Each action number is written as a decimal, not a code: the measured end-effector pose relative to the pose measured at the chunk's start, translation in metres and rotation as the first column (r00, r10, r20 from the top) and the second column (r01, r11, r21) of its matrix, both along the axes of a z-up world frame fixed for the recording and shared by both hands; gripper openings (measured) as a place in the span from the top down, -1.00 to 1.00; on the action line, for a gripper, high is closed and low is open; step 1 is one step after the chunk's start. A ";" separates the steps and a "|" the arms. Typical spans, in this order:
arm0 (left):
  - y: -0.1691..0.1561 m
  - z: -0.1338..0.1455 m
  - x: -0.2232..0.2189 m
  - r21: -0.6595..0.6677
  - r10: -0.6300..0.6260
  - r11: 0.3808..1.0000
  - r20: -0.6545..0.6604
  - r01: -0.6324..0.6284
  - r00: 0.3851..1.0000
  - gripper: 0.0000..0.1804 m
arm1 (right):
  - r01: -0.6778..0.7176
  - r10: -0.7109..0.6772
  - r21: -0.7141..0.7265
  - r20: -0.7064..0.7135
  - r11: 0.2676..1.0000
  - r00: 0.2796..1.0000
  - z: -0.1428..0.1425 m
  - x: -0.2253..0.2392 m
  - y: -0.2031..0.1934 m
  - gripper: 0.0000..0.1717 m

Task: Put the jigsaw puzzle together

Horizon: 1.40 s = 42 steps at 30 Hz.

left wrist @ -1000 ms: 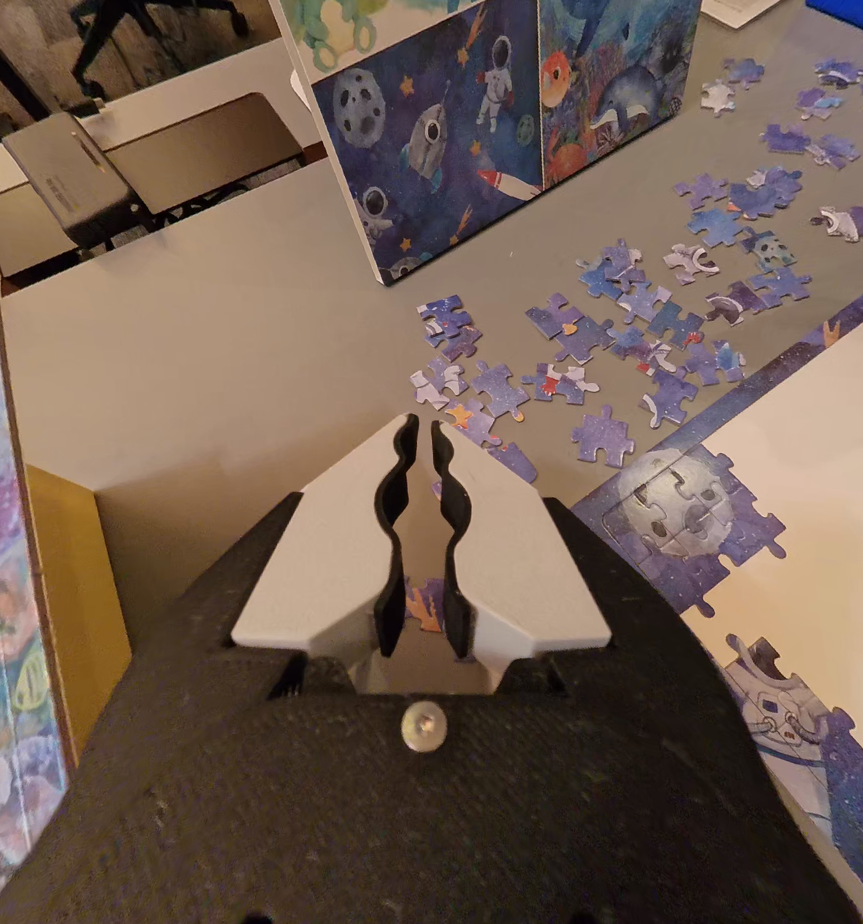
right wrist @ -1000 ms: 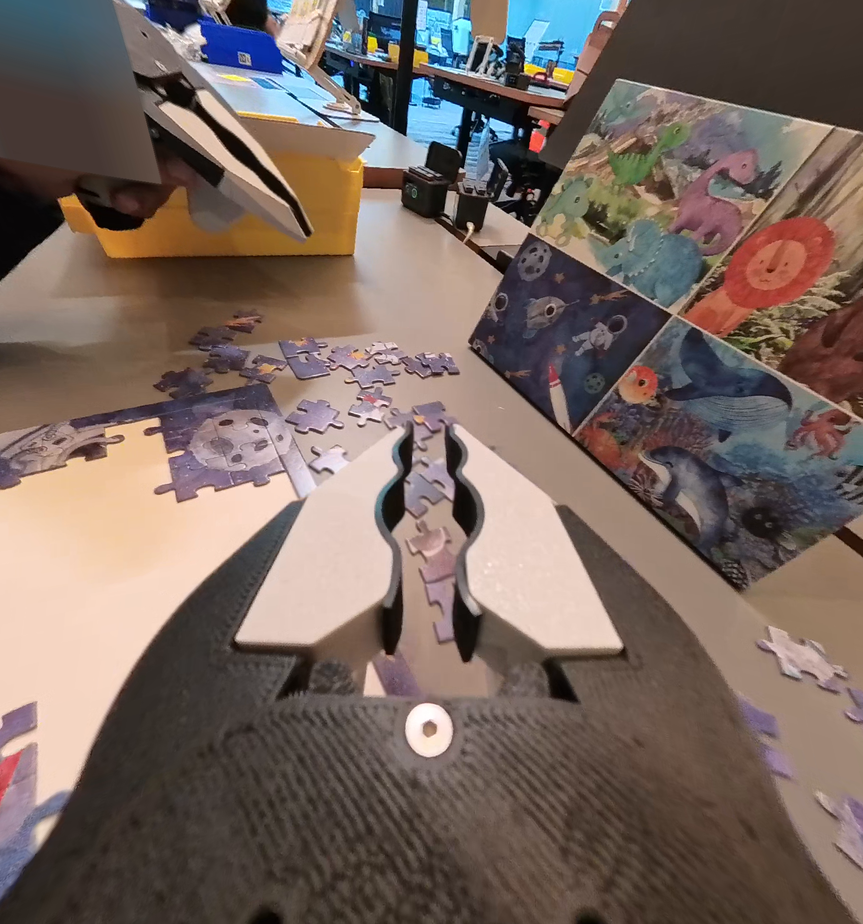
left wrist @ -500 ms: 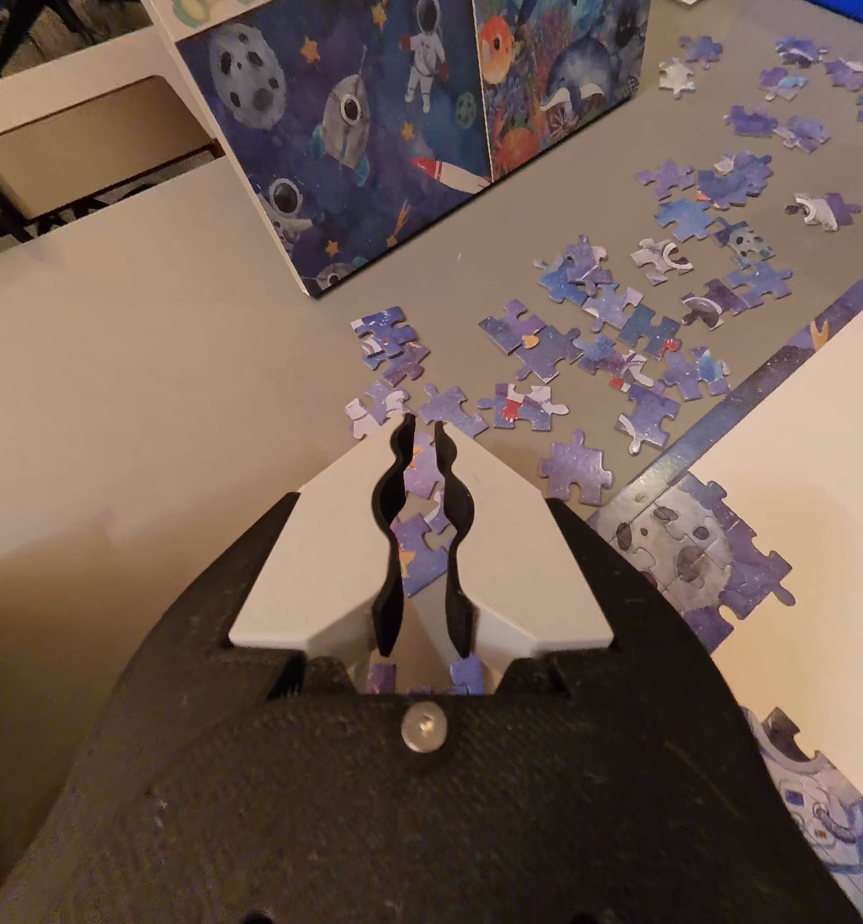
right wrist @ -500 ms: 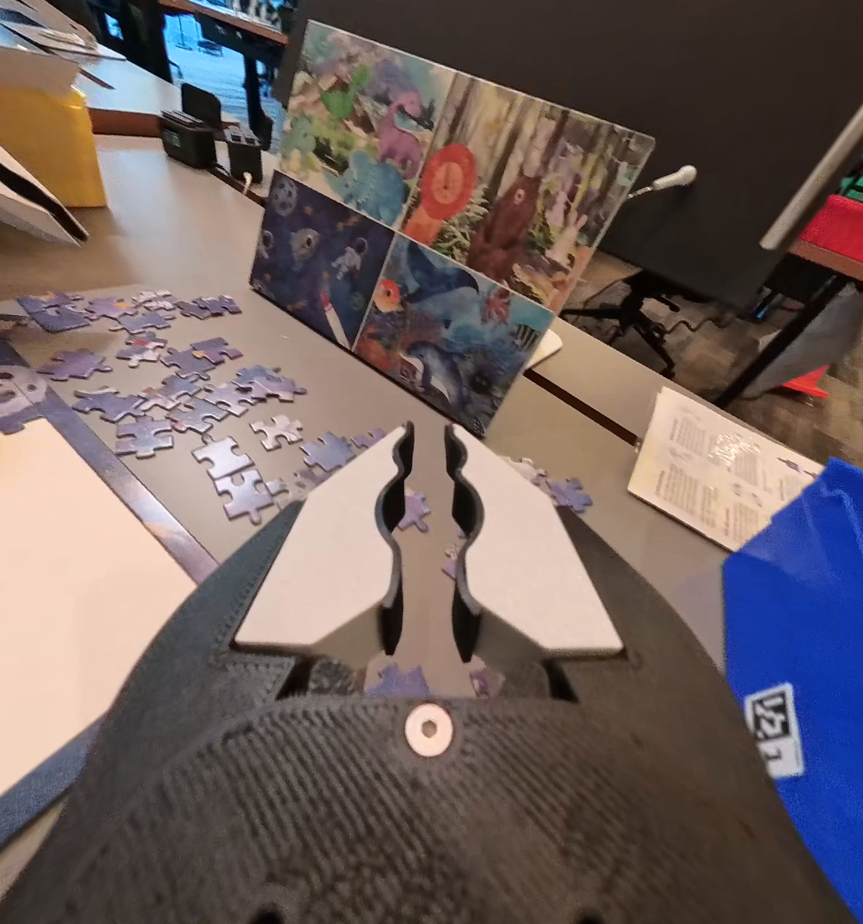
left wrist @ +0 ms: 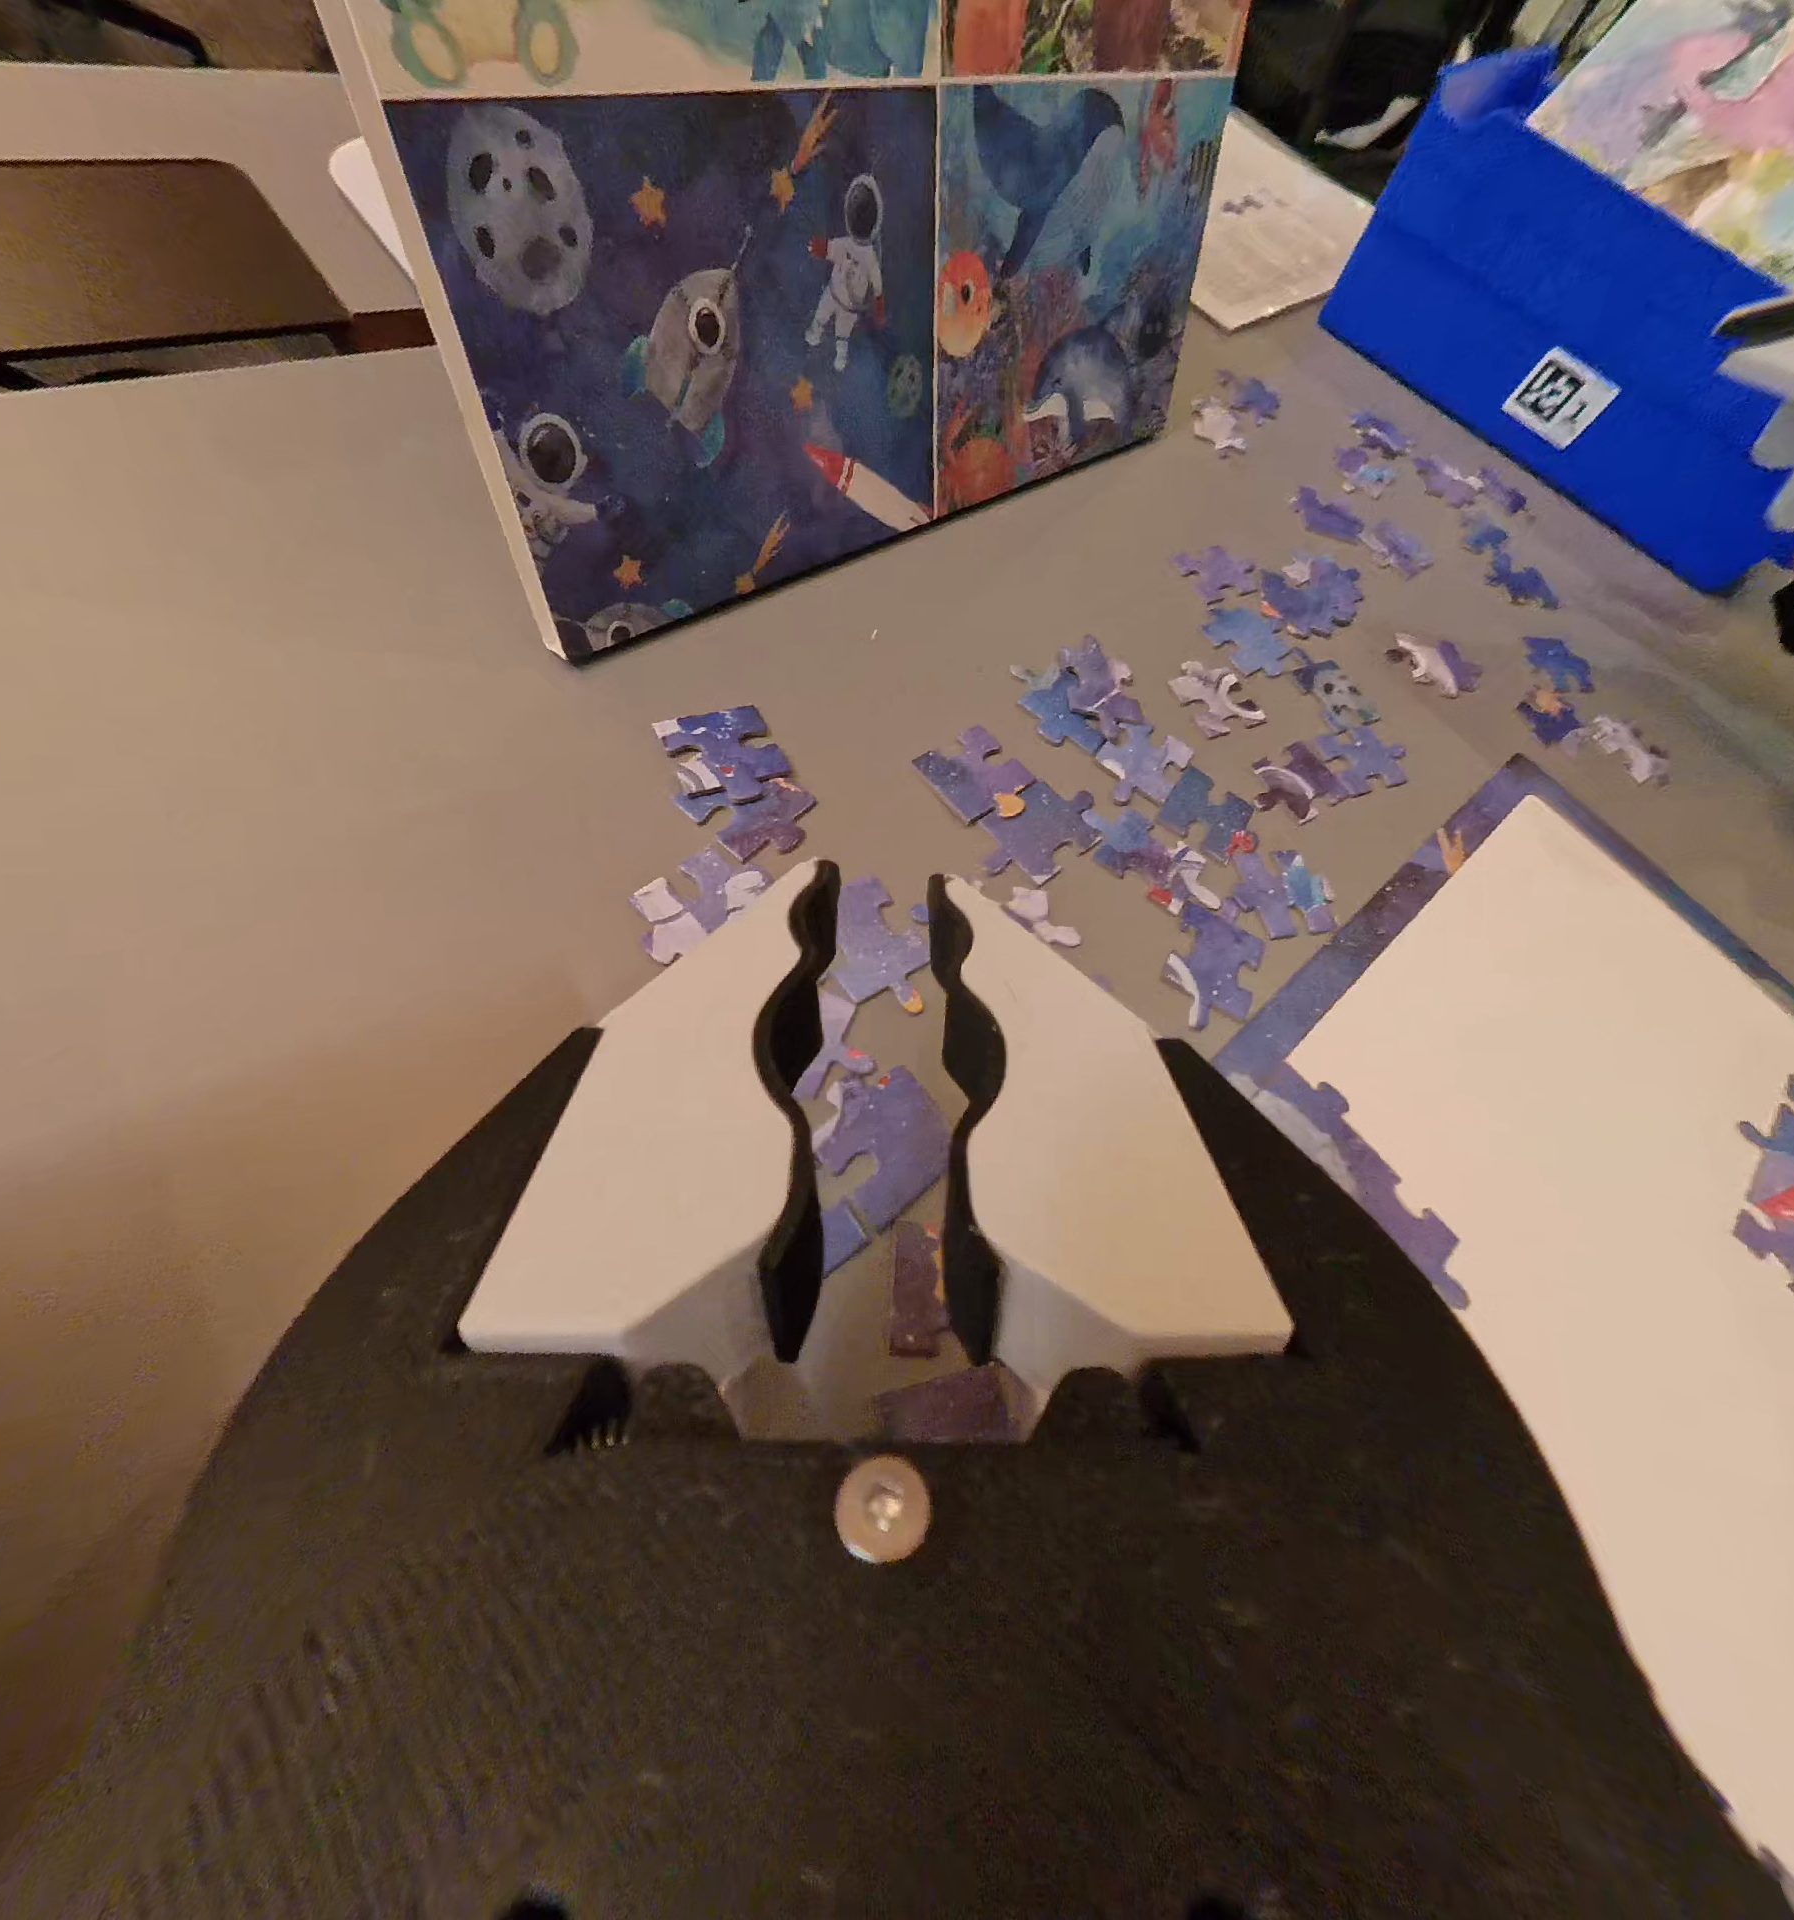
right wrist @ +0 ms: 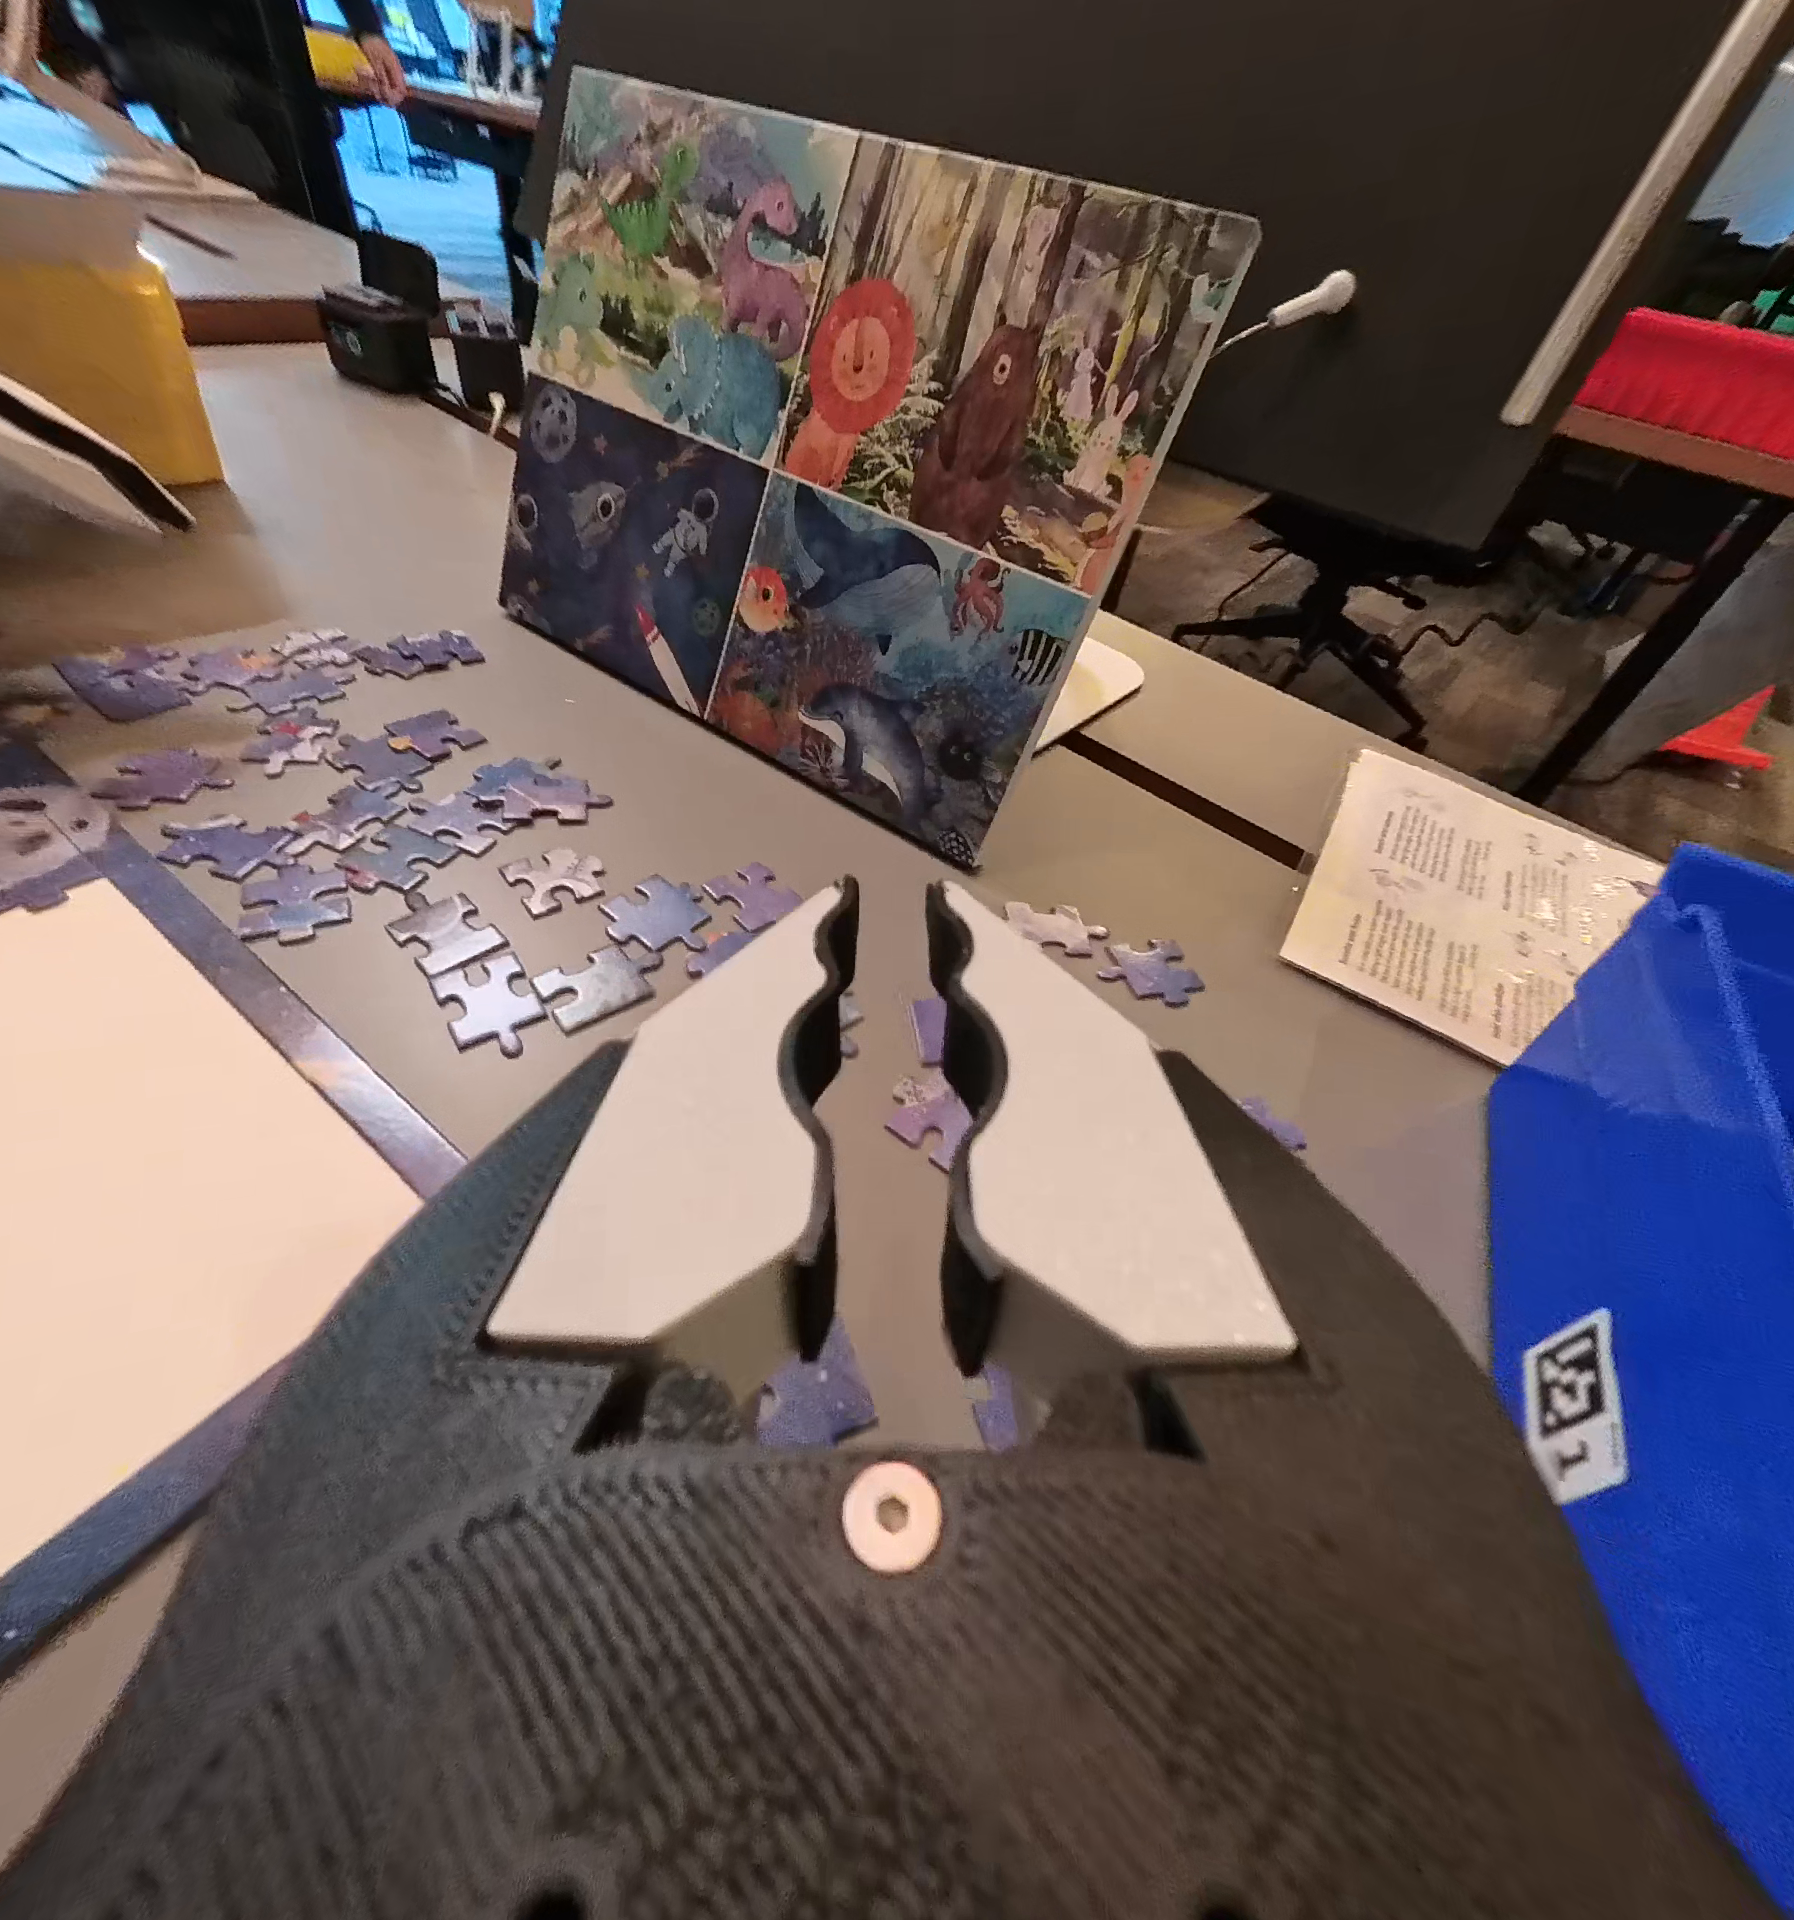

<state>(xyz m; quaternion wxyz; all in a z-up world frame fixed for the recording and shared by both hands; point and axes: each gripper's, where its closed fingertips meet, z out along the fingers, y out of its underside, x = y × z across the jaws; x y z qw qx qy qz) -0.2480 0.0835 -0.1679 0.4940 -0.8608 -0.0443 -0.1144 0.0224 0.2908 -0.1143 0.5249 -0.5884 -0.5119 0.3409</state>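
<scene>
— Left tongs?

— My left gripper (left wrist: 880,894) hangs over the grey table (left wrist: 249,727), jaws apart, nothing between the pads. Seen through the gap, a purple jigsaw piece (left wrist: 872,951) lies flat on the table below the tips; whether they touch it, I cannot tell.

— Right tongs?

— My right gripper (right wrist: 891,899) also stands slightly apart and bare, above a few stray pieces (right wrist: 924,1112), close beside the blue bin (right wrist: 1651,1247).

— Around them?

— The loose pieces (left wrist: 1163,769) are scattered ahead of the left tips. The puzzle board (left wrist: 1599,1143), mostly bare cream with a joined border, lies to their right. The picture card (right wrist: 851,499) stands upright beyond; a printed sheet (right wrist: 1454,914) lies near the bin.

— Step in hand?

— My judgement: the left tongs are lined up over one piece, no grip made. A flat piece gives little edge for the pads.
</scene>
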 end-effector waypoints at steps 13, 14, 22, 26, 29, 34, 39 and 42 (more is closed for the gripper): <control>0.001 -0.006 0.000 -0.026 -0.001 1.000 -0.063 0.000 0.998 0.82 | -0.013 0.002 -0.133 -0.079 0.991 0.997 0.000 -0.004 0.000 0.88; 0.001 -0.006 0.000 -0.026 -0.001 1.000 -0.063 -0.001 0.998 0.82 | -0.017 0.006 -0.141 -0.078 0.990 0.997 -0.001 -0.004 -0.001 0.88; 0.001 -0.007 -0.001 -0.028 0.001 1.000 -0.074 -0.003 0.997 0.82 | -0.151 0.164 -0.115 0.117 0.982 0.979 -0.022 -0.001 -0.026 0.76; 0.001 -0.007 -0.002 -0.027 0.005 1.000 -0.075 -0.007 0.997 0.82 | -0.265 0.319 -0.212 0.289 0.941 0.902 -0.063 0.012 -0.053 0.65; 0.000 -0.008 -0.003 -0.031 0.006 0.999 -0.079 -0.008 0.997 0.82 | -0.260 0.345 -0.263 0.361 0.929 0.866 -0.083 0.022 -0.055 0.53; 0.000 -0.009 -0.003 -0.036 0.007 0.999 -0.084 -0.011 0.996 0.81 | -0.277 0.369 -0.274 0.385 0.921 0.846 -0.091 0.033 -0.057 0.49; 0.001 -0.009 -0.004 -0.038 0.008 0.999 -0.085 -0.012 0.996 0.81 | -0.283 0.372 -0.258 0.430 0.924 0.823 -0.103 0.035 -0.060 0.46; 0.001 -0.010 -0.003 -0.039 0.008 0.999 -0.088 -0.012 0.996 0.81 | -0.283 0.366 -0.241 0.463 0.928 0.807 -0.109 0.034 -0.060 0.45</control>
